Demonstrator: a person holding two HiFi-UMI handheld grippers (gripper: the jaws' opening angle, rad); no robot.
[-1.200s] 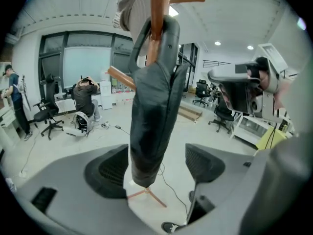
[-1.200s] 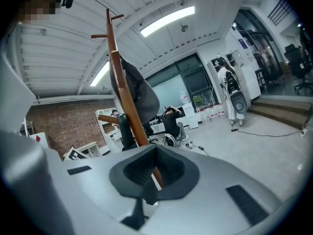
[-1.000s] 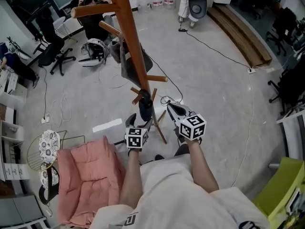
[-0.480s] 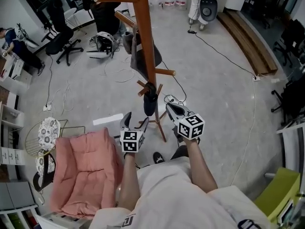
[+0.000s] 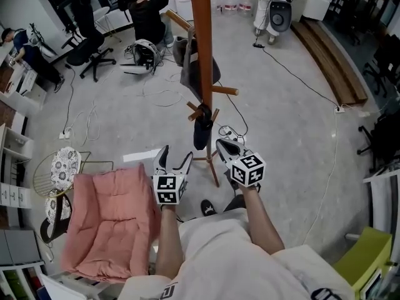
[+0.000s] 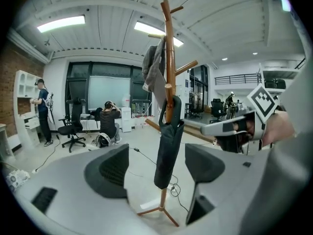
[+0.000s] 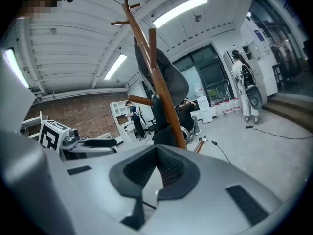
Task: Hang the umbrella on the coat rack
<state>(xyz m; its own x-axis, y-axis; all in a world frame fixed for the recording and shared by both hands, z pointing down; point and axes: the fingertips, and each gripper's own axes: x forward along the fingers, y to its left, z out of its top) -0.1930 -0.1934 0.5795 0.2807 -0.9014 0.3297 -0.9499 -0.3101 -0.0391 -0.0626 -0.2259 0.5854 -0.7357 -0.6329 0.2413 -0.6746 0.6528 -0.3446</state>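
Grey jaws of the left gripper (image 5: 175, 159) are standing wide apart, gripping nothing — the dark folded umbrella (image 6: 167, 141) is hanging beyond them from a low peg of the wooden coat rack (image 5: 203, 49). Right gripper (image 5: 220, 143) jaws are pressing together, empty, near the rack.

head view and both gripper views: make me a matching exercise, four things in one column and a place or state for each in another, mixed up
Things:
1. umbrella
2. left gripper
3. right gripper
4. pink cushion

Places or states:
a. fingers together, nothing held
b. hangs from a low peg of the coat rack
c. lies low at the person's left
d. fingers apart, nothing held

Pairs: 1-b, 2-d, 3-a, 4-c
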